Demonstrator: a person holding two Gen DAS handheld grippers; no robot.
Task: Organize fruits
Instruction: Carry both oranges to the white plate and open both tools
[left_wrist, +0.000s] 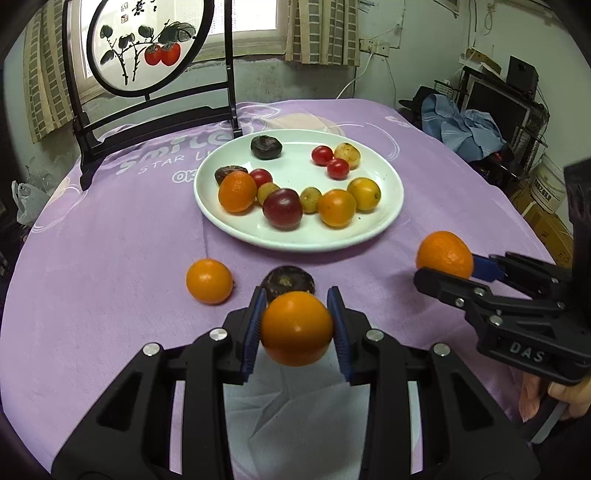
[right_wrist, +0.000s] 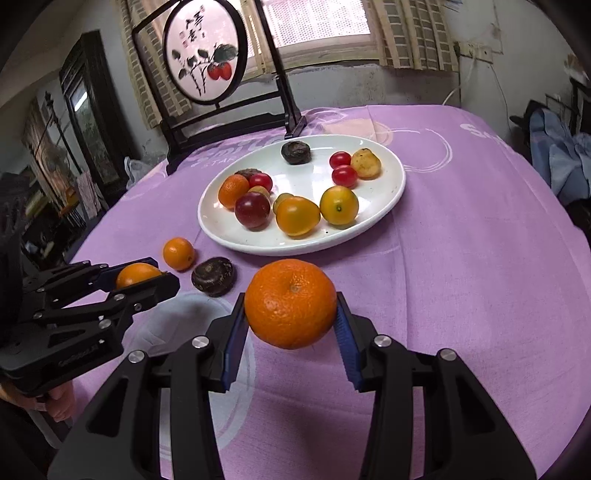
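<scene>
Left gripper (left_wrist: 296, 325) clamped on smooth round orange kumquat-like fruit (left_wrist: 296, 328), right gripper (right_wrist: 291, 314) clamped on dimpled orange mandarin (right_wrist: 290, 303), both held above purple tablecloth (left_wrist: 110, 258) with white oval ceramic plate (left_wrist: 295, 242) straight ahead, right nearer.

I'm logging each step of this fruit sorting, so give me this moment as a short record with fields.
left gripper: shut on a smooth orange fruit, off the cloth
right gripper: shut on a mandarin, off the cloth
plate: white, holds mixed fruits
loose on cloth: one small orange fruit, one dark fruit
surface: purple tablecloth
</scene>
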